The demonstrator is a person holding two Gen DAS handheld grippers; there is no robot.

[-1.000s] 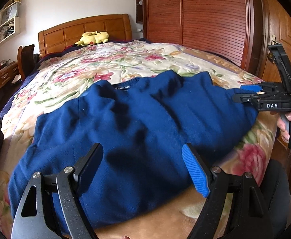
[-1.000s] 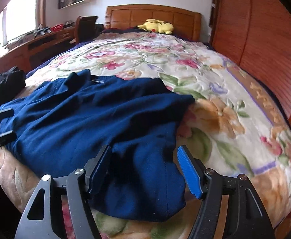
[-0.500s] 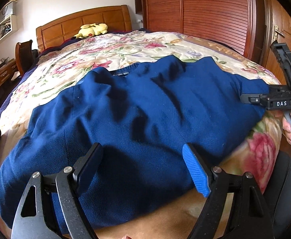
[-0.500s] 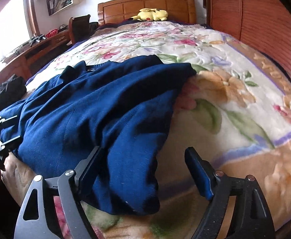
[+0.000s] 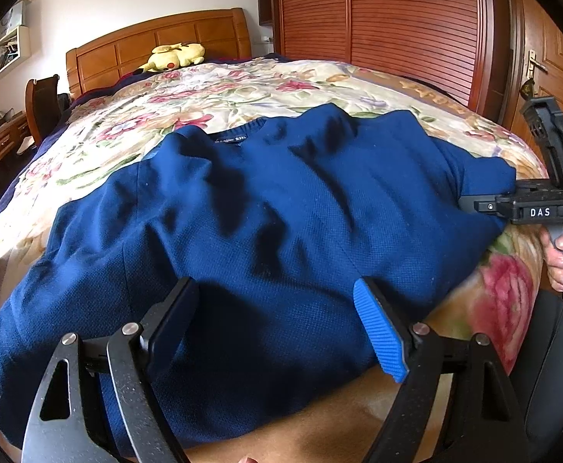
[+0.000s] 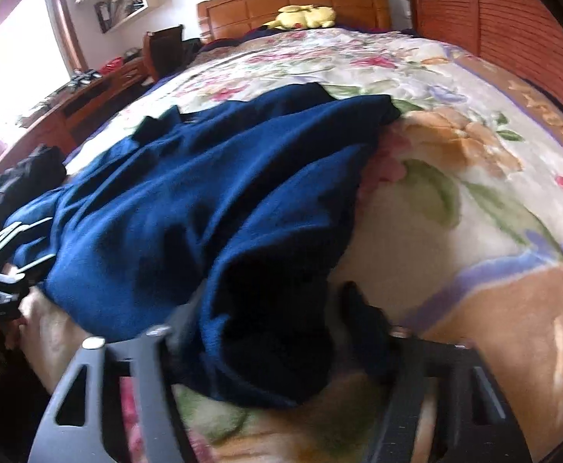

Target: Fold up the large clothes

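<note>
Left wrist view: the left tool [image 5: 277,332] hangs released, jaws wide, over the near hem of the blue sweater [image 5: 262,223], which lies spread on the floral bedspread [image 5: 212,96]. Right wrist view: the right tool [image 6: 266,328], blurred, has just been closing around the sweater's folded edge at 6 o'clock; contact unclear.

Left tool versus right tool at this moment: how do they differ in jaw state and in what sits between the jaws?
The left tool stands wide open; on the right tool the jaws have just been closing and stand narrower. The right tool has a bunched edge of the blue sweater between its jaws, though blur hides whether the pads press; the left tool only frames flat fabric. Both point down at the same sweater.
</note>
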